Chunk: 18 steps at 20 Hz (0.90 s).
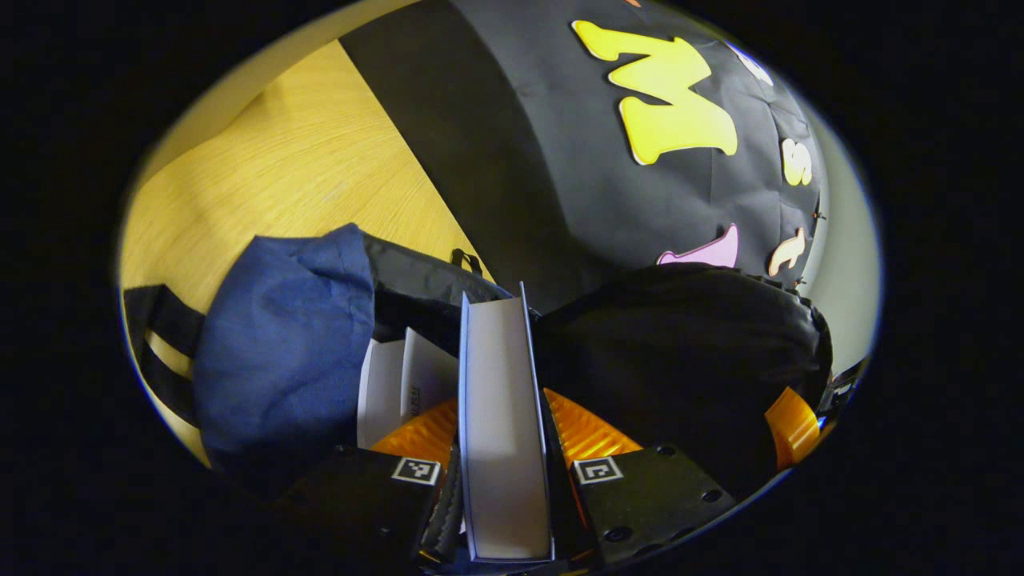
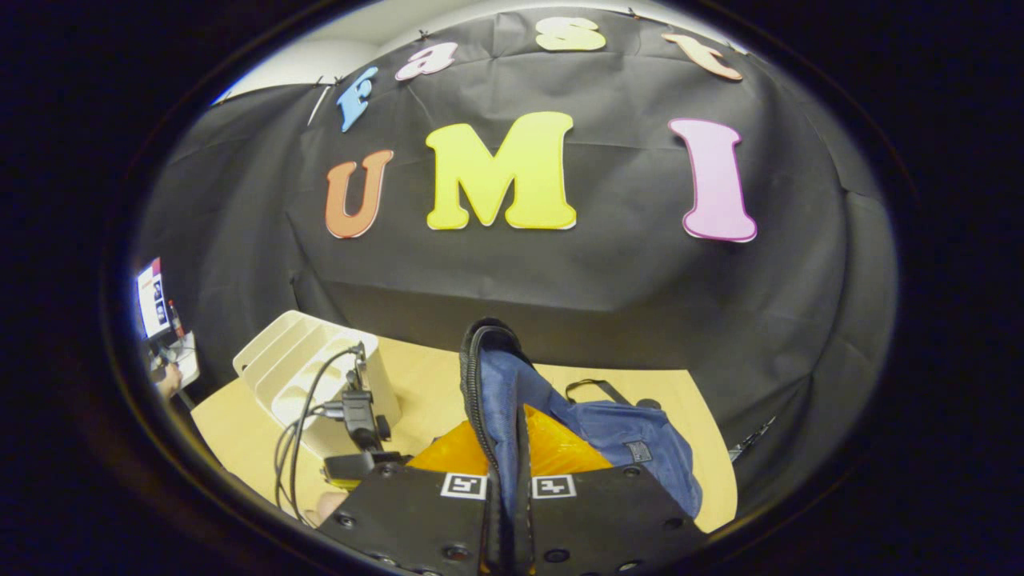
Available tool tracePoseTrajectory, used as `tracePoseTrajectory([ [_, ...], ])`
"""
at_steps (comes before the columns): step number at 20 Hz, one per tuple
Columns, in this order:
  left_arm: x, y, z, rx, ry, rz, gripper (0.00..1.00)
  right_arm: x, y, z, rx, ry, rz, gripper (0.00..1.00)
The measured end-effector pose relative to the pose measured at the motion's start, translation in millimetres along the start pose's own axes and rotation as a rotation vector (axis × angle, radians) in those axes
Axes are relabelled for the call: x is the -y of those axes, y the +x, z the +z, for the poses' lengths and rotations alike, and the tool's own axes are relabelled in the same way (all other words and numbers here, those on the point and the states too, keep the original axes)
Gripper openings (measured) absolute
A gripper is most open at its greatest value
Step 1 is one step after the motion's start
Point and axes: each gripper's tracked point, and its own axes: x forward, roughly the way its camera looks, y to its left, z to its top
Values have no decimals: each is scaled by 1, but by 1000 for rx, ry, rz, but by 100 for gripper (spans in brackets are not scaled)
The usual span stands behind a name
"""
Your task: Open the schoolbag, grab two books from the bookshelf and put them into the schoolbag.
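Two books show in the left gripper view: one book [image 1: 502, 416] stands on edge between the left gripper [image 1: 506, 472] fingers, page block facing the camera, and a second book [image 1: 404, 384] lies just to its left, partly down inside the schoolbag [image 1: 280, 352]. The blue schoolbag sits on the wooden table [image 1: 296, 168], its black interior and flap [image 1: 680, 352] spread to the right of the held book, its dark straps trailing toward the table's left edge. Both fingers of the left gripper press on the covers of the held book, so the jaws are clamped on it, and the book points forward over the bag's open mouth. The other gripper's finger [image 1: 792, 428] shows at the far right, beyond the black flap.

In the right gripper view, a white bookshelf [image 2: 308, 376] stands near the table's left edge, with a small black device and its cables [image 2: 356, 416] just in front of it. The right gripper [image 2: 509, 480] has its jaws drawn tight on the zippered rim [image 2: 480, 376] of the schoolbag, a fold of blue fabric pinched between both fingers and lifted upright, while the rest of the bag slumps to the right on the table. A hand [image 2: 328, 506] shows low at the left, beside the gripper body.
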Motion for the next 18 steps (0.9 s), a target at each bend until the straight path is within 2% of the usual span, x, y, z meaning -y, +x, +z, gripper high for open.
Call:
tracePoseTrajectory([
  [3,3,9,-9,31,63,2,46,1,3,1,20,49,1,9],
  [4,5,12,-9,44,72,2,47,0,4,1,23,67,9,6],
  [5,8,14,-15,46,80,2,51,0,4,0,24,84,15,2],
  [6,12,14,-18,45,88,8,52,2,3,1,25,96,21,6],
  [7,13,15,-20,38,99,11,47,3,2,-1,27,101,24,2],
  [8,15,13,-22,31,116,19,47,5,0,0,31,104,22,6],
  [10,15,10,-21,25,175,47,51,8,-1,-1,37,107,23,6],
  [15,13,8,-24,6,397,146,74,10,-3,-6,34,115,31,6],
  [18,13,4,-24,-20,423,145,80,14,-3,-6,38,121,26,6],
])
